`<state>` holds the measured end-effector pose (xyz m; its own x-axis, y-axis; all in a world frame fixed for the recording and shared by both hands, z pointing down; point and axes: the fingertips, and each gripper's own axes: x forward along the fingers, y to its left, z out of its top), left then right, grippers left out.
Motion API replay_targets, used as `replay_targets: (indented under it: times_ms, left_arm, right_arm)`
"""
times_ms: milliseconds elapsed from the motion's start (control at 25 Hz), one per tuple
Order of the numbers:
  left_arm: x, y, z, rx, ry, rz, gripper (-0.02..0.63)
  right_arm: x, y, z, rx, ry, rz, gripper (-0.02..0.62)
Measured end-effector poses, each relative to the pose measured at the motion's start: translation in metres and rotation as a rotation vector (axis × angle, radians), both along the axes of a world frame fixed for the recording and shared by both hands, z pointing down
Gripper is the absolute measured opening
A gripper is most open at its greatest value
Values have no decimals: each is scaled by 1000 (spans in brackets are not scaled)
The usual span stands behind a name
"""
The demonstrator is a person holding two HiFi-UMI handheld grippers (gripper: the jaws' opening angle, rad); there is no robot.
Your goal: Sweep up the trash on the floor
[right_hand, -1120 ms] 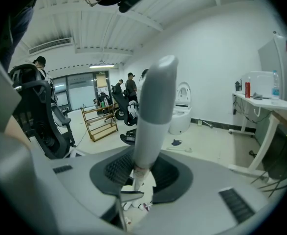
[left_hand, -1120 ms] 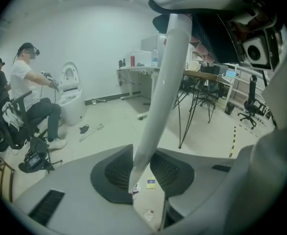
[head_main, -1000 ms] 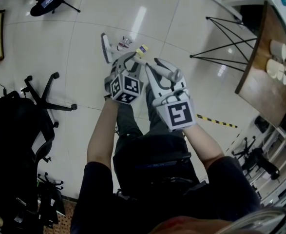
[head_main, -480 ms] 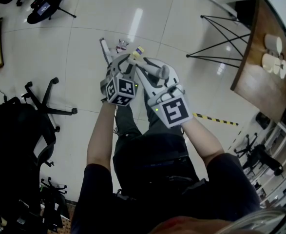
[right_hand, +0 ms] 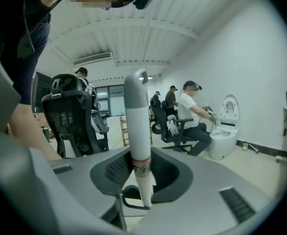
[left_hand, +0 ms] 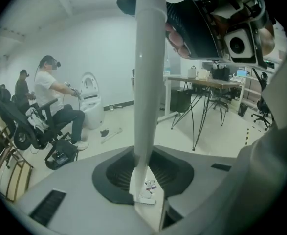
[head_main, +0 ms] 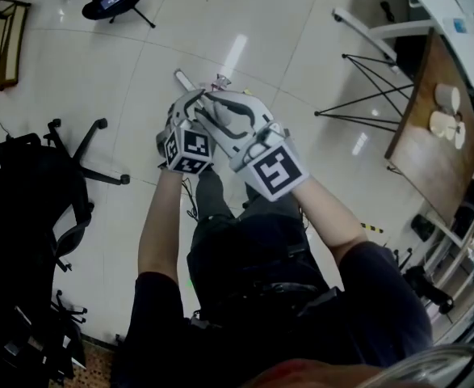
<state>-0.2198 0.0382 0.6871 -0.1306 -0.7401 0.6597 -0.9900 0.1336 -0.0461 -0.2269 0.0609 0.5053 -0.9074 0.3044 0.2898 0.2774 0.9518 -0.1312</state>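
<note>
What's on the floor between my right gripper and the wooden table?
Head view: bare glossy floor, apart from the black wire legs beside the wooden table.

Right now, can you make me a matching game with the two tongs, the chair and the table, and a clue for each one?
Things:
1 left tongs
2 right tongs
3 chair
4 table

Clues:
A brown, with pale round things on top
B shut on a handle with a grey end
C black, on the floor at the left
D shut on a long white pole

Pairs: 1-D, 2-B, 3-C, 4-A.

The left tongs have just been closing, with the pole between them.
</note>
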Motion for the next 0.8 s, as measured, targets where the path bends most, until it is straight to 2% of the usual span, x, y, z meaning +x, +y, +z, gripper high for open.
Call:
replay_targets:
  times_ms: [360,480,800]
  left_arm:
    - [-34,71,-114,113,-67,-28,83]
    - [-31,94,-155,135,-87,-17,83]
    - [-8,144,-240,210,-79,11,92]
  right_arm:
    - [-29,71,-112,-19,-64,-150,118]
    - [-24,88,-153,-55,-101,-219,118]
    - [-14,125,-238,-196,-223,-356,117]
